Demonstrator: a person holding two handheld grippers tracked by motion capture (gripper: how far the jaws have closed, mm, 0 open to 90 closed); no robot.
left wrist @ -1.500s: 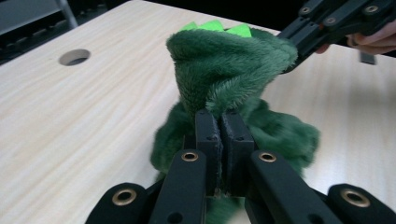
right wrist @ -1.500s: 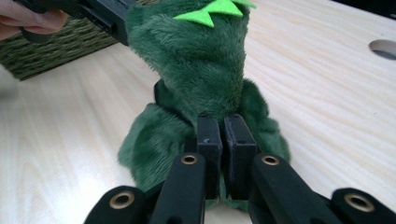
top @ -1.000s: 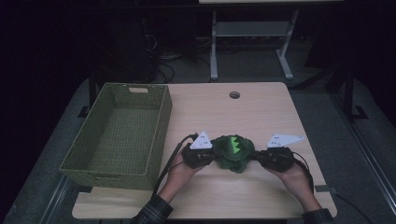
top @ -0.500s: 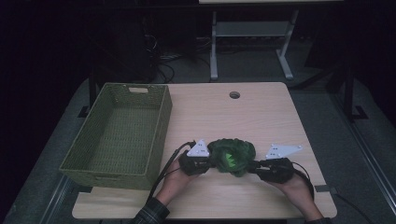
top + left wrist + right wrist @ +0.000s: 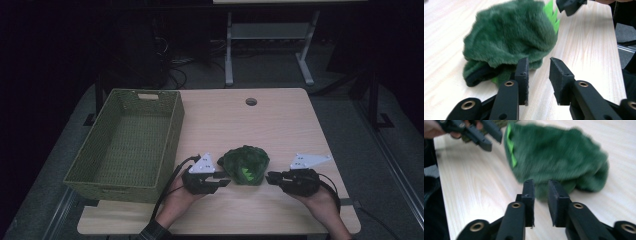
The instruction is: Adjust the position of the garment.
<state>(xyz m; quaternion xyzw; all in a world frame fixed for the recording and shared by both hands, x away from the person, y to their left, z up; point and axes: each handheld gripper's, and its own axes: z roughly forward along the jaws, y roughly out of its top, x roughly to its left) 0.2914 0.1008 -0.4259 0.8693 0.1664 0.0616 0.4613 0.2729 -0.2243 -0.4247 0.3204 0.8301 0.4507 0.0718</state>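
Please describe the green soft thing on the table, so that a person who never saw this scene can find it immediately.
Start at the light wooden table, then go to its near edge, right of the woven green basket. There, between the left tool and the right tool, lies a crumpled dark green plush item. Its fuzzy fur and bright green zigzag spikes set it apart from everything around it.

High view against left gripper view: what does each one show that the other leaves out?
High view alone: the green basket left of the work, and the cable hole in the far half of the table. Left gripper view alone: the left gripper close up, its jaws apart with bare wood between them, and a dark cuff at the plush toy's near edge. Both: the plush toy and the right gripper.
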